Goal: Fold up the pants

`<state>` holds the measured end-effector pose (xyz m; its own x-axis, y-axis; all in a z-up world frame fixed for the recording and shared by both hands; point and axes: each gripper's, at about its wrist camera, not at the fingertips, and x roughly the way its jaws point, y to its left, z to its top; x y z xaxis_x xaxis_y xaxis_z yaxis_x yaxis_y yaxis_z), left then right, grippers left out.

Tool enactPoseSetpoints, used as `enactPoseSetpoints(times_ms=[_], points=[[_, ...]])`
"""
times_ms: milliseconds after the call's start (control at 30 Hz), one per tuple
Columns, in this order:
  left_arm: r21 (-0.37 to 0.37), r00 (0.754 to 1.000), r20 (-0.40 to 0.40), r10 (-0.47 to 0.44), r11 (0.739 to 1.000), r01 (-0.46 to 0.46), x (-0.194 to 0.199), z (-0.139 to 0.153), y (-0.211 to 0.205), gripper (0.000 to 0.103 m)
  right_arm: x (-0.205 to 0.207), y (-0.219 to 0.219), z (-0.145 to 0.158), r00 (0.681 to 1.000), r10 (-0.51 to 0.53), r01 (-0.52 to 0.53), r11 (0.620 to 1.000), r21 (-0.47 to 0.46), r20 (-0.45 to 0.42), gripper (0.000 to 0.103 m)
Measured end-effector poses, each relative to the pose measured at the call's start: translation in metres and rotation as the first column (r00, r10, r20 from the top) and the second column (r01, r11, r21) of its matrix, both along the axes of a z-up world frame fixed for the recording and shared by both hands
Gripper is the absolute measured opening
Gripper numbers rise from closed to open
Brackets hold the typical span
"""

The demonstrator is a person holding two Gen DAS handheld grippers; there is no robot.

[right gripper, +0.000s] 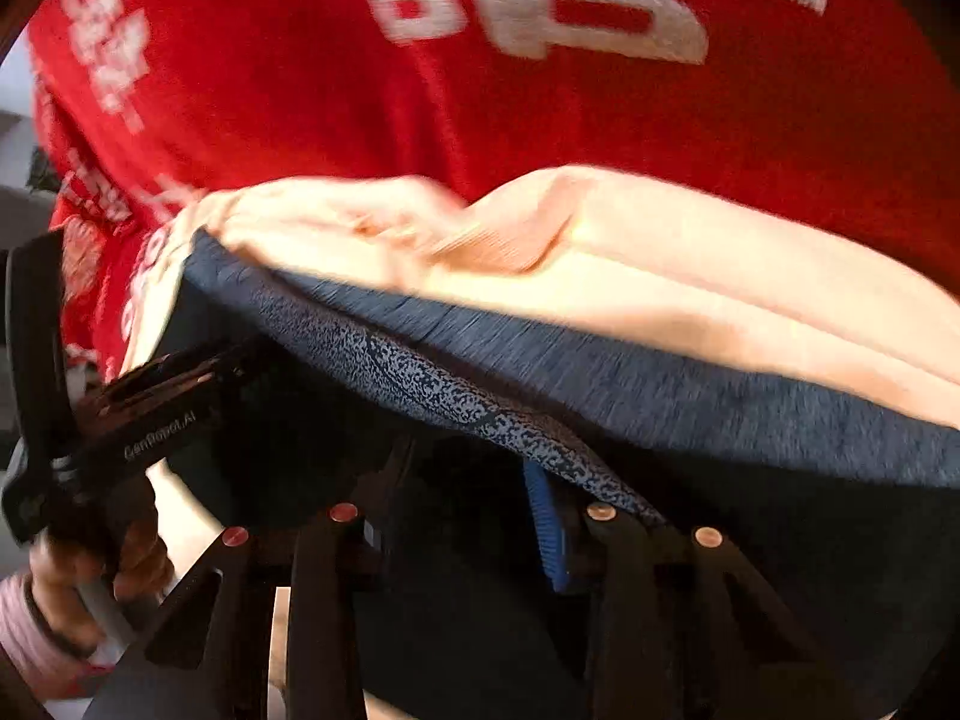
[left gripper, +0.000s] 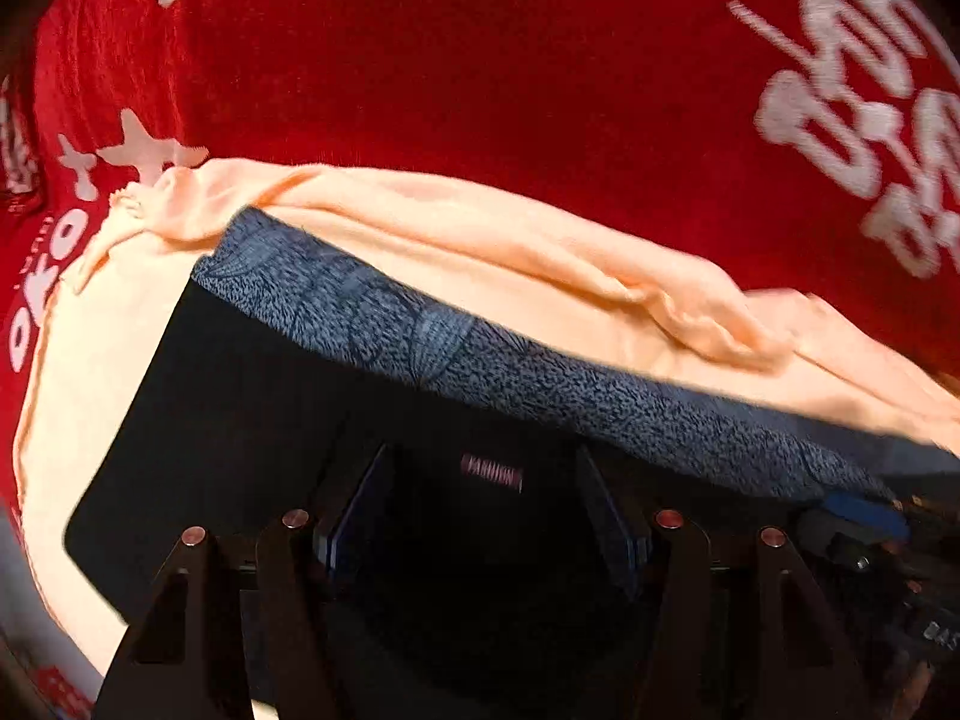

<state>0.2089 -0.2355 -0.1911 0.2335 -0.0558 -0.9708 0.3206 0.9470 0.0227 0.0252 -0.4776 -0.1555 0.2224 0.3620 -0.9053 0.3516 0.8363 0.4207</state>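
Pants (left gripper: 252, 420): dark, nearly black cloth with a speckled blue-grey waistband (left gripper: 540, 384); small label (left gripper: 492, 473) below the band.
Where: on a peach cloth (left gripper: 480, 240), which lies over a red cloth (left gripper: 480, 60) printed in white; the waistband runs along the peach cloth's ridge.
Your left gripper (left gripper: 489, 516): jaws parted about halfway above the dark cloth by the label; no pinch seen.
Your right gripper (right gripper: 474, 528): jaws fairly narrow over the pants by the waistband; you cannot tell if cloth is caught.
Containers: none seen.
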Motion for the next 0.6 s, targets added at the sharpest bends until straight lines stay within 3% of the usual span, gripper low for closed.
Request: enactPoseSetpoints(times_ms=[133, 200, 233, 400, 600], points=[[0.015, 1.000, -0.003, 0.021, 1.000, -0.021, 0.004, 0.004, -0.004, 0.065, -0.011, -0.012, 0.017, 0.998, -0.042, 0.037, 0.994, 0.105, 0.052, 0.045], [0.015, 1.000, -0.014, 0.012, 1.000, -0.011, -0.003, 0.013, 0.000, 0.065, -0.025, -0.016, 0.031, 0.995, -0.050, 0.038, 0.991, 0.130, 0.087, 0.062], [0.023, 1.000, -0.016, 0.004, 1.000, -0.003, -0.008, 0.017, 0.002, 0.065, -0.035, -0.019, 0.037, 0.993, -0.063, 0.048, 0.988, 0.144, 0.102, 0.064], [0.042, 0.997, -0.033, -0.070, 0.997, 0.072, -0.054, 0.037, 0.011, 0.066, -0.099, -0.043, 0.060, 0.979, -0.173, 0.153, 0.973, 0.175, 0.104, 0.065], [0.013, 0.975, -0.094, -0.201, 0.979, 0.203, -0.128, 0.053, 0.003, 0.066, -0.207, -0.061, 0.075, 0.923, -0.382, 0.375, 0.920, 0.114, 0.045, 0.065]])
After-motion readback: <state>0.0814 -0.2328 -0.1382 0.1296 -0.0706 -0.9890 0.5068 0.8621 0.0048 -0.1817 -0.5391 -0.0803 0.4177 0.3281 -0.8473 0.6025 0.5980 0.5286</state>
